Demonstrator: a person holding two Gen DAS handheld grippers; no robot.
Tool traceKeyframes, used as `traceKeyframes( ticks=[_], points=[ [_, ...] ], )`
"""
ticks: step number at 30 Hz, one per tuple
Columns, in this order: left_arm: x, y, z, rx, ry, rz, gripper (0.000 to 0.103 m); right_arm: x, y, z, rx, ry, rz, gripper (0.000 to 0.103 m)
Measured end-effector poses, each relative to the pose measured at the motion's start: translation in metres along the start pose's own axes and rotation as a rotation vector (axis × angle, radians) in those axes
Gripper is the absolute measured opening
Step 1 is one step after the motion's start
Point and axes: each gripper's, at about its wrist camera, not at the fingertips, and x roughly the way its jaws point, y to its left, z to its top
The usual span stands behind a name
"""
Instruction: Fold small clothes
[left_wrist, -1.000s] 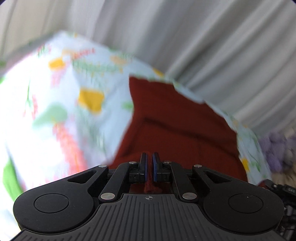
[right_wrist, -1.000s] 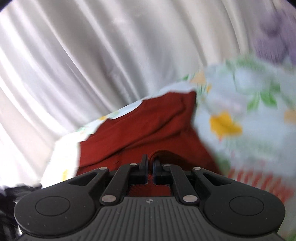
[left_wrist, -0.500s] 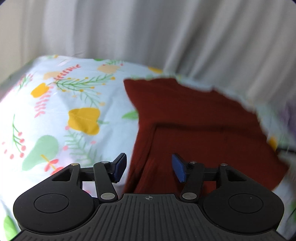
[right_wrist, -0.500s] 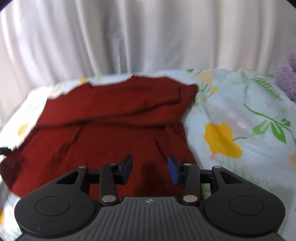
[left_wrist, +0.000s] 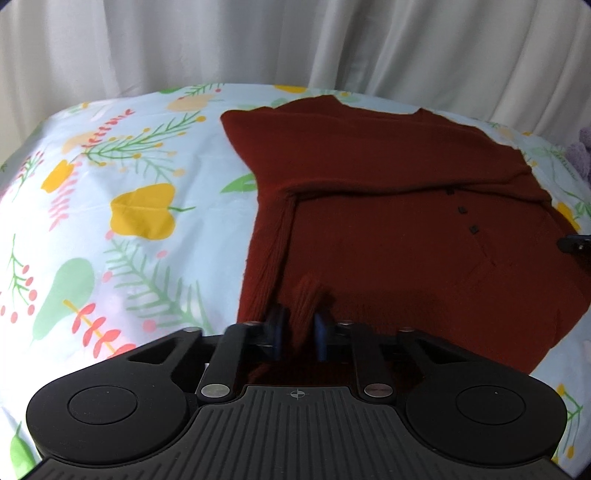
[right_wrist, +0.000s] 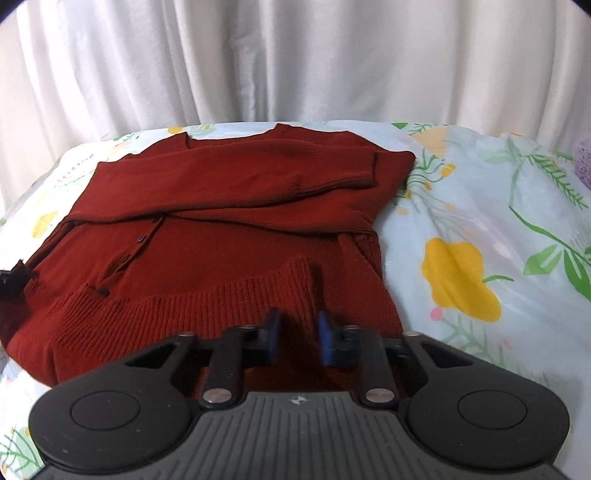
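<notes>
A dark red knit cardigan (left_wrist: 388, 221) lies flat on a floral sheet (left_wrist: 129, 221), its sleeves folded across the chest. It also shows in the right wrist view (right_wrist: 229, 206). My left gripper (left_wrist: 300, 325) is at the hem's left corner, its jaws close around a raised ridge of knit. My right gripper (right_wrist: 295, 328) is at the hem's right part, jaws a little apart with ribbed hem between them. The right gripper's tip (left_wrist: 576, 244) shows at the left wrist view's right edge.
White curtains (right_wrist: 295, 62) hang behind the bed. The floral sheet (right_wrist: 480, 229) spreads to both sides of the cardigan. A purple fuzzy thing (left_wrist: 580, 155) sits at the far right edge.
A second ago both grippers were shut on the red knit. They opened wide over the laid-down cardigan, and now both have narrowed around the hem.
</notes>
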Motion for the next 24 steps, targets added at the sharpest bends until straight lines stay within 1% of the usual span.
traceKeyframes(
  ticks=[2, 5, 7, 9, 10, 11, 12, 13, 14, 15, 16, 18, 19, 21, 23, 24],
  points=[
    [-0.002, 0.002, 0.0, -0.015, -0.007, -0.001, 0.011, 0.0, -0.001, 0.001, 0.0, 0.004, 0.017, 0.008],
    [-0.004, 0.004, 0.002, -0.045, -0.015, 0.005, 0.009, 0.001, -0.004, 0.003, 0.001, 0.012, 0.034, 0.011],
    [-0.004, 0.004, 0.004, -0.062, -0.014, -0.009, 0.009, 0.001, -0.009, 0.005, 0.028, 0.015, 0.051, 0.018],
    [-0.002, 0.004, 0.003, -0.06, 0.0, -0.023, 0.011, 0.002, -0.015, 0.006, 0.056, 0.018, 0.066, 0.018],
    [-0.001, 0.003, 0.002, -0.056, 0.008, -0.024, 0.018, 0.003, -0.016, 0.006, 0.066, 0.017, 0.078, 0.018],
    [0.0, 0.001, 0.001, -0.05, 0.007, -0.018, 0.018, 0.003, -0.015, 0.005, 0.062, 0.016, 0.086, 0.018],
    [0.0, -0.001, 0.0, -0.043, 0.003, -0.01, 0.018, 0.004, -0.013, 0.005, 0.046, 0.012, 0.082, 0.011],
    [0.001, -0.002, -0.001, -0.038, 0.0, 0.0, 0.016, 0.004, -0.01, 0.005, 0.028, 0.009, 0.081, 0.008],
    [0.001, -0.003, -0.001, -0.041, 0.0, 0.006, 0.013, 0.004, -0.007, 0.005, 0.013, 0.007, 0.084, 0.007],
    [0.001, -0.003, -0.001, -0.047, 0.0, 0.013, 0.009, 0.003, -0.003, 0.005, -0.004, -0.002, 0.066, 0.007],
    [0.0, -0.003, 0.0, -0.053, 0.0, 0.022, 0.008, 0.0, 0.001, 0.007, -0.02, -0.014, 0.053, 0.007],
    [-0.007, -0.004, 0.005, -0.061, -0.024, 0.037, 0.007, -0.014, 0.003, 0.016, -0.019, -0.082, 0.05, 0.006],
    [-0.015, -0.004, 0.011, -0.068, -0.051, 0.03, 0.007, -0.021, 0.003, 0.023, -0.006, -0.123, 0.047, 0.006],
    [-0.032, -0.001, 0.032, -0.084, -0.124, -0.01, 0.007, -0.033, 0.0, 0.041, 0.03, -0.203, 0.017, 0.006],
    [-0.046, 0.007, 0.06, -0.094, -0.197, -0.033, 0.007, -0.035, -0.003, 0.062, 0.069, -0.265, -0.038, 0.006],
    [-0.049, 0.01, 0.074, -0.096, -0.226, -0.043, 0.007, -0.032, -0.005, 0.071, 0.082, -0.281, -0.065, 0.006]
  ],
)
